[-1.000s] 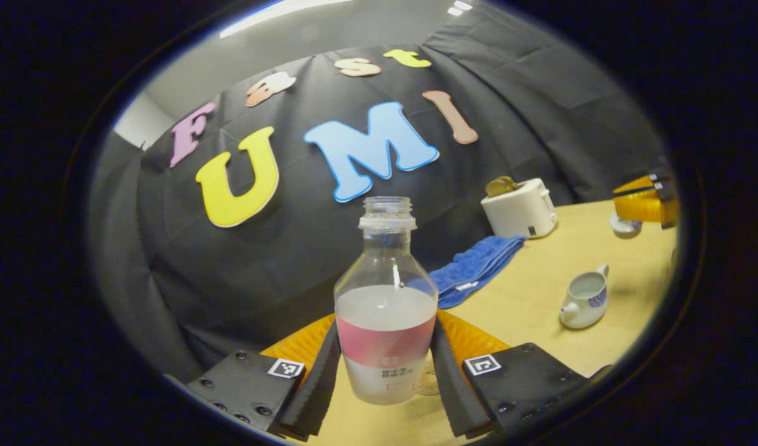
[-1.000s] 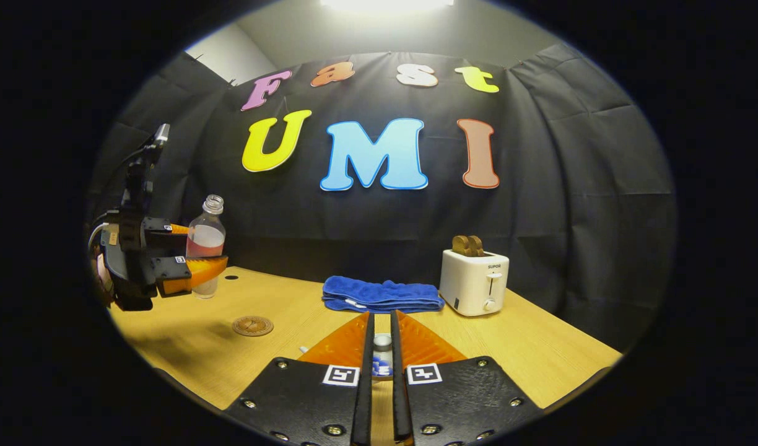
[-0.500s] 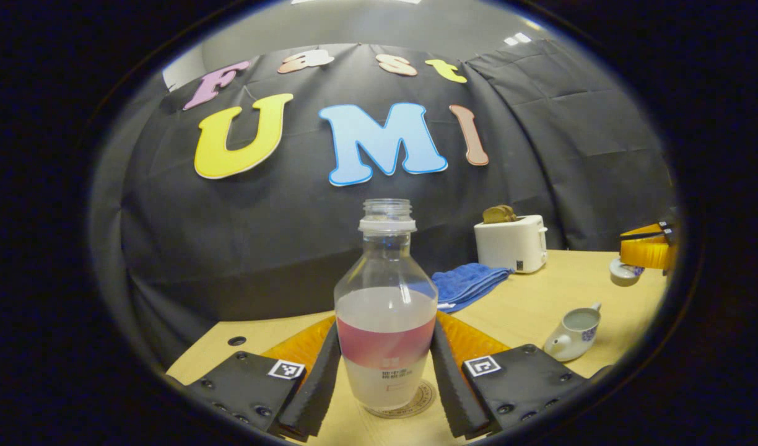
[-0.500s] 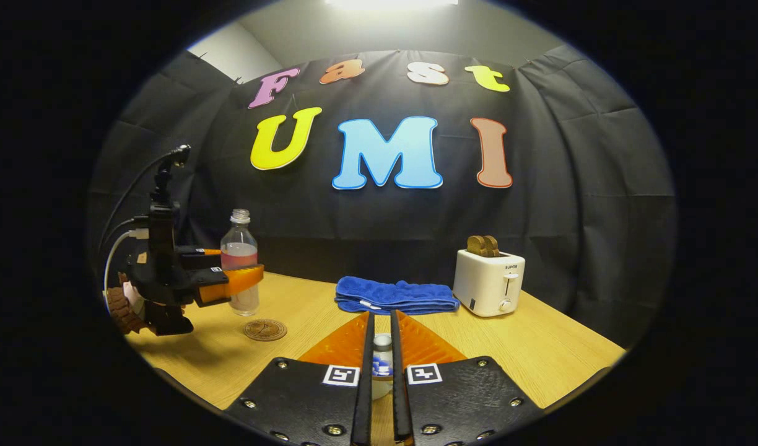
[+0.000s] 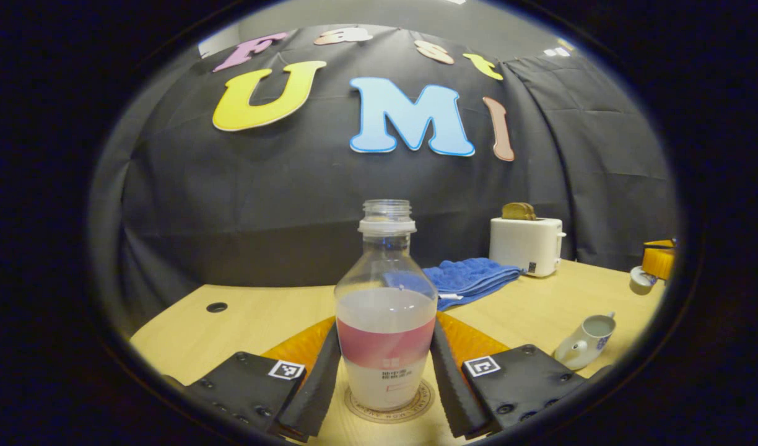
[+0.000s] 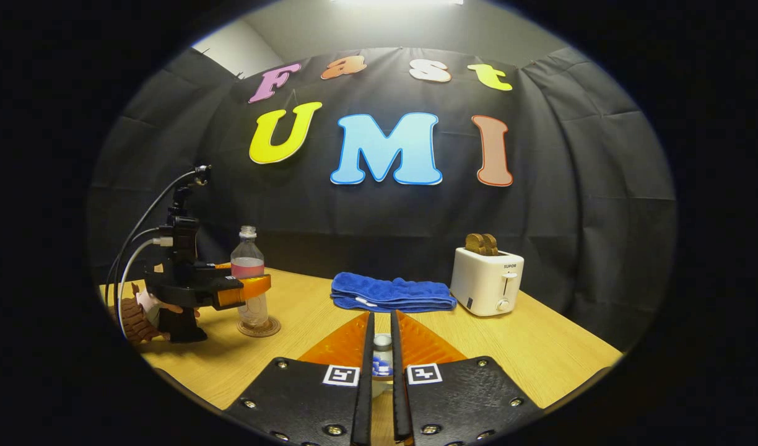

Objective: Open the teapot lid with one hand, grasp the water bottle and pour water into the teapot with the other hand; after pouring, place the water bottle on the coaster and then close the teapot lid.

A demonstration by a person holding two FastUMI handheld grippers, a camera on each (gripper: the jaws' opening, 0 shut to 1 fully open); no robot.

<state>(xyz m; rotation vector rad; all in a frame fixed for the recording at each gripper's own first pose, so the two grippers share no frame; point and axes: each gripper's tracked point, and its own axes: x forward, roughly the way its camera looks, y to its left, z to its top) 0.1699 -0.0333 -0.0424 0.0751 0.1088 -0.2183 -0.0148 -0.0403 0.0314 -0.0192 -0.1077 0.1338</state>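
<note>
The clear water bottle (image 5: 386,310), capless and with a pink label, stands upright on the round coaster (image 5: 388,406). My left gripper (image 5: 385,337) is shut on it, one finger against each side of the label. The right gripper view shows the same: the bottle (image 6: 248,272) on the coaster (image 6: 259,327), held by the left gripper (image 6: 246,291) in a person's hand. The white teapot (image 5: 586,341) sits lidless on the table to the right. My right gripper (image 6: 381,322) is shut on the teapot lid (image 6: 382,342) by its knob, above the table. The left gripper view has it far right (image 5: 657,260) with the lid (image 5: 640,279).
A folded blue towel (image 6: 388,293) lies at the back of the wooden table (image 6: 540,353), with a white toaster (image 6: 485,282) holding toast to its right. A small round hole (image 5: 217,306) sits in the table's far left corner.
The left gripper has lowered the bottle and set it upright on the coaster. The right gripper has stayed in place with the lid.
</note>
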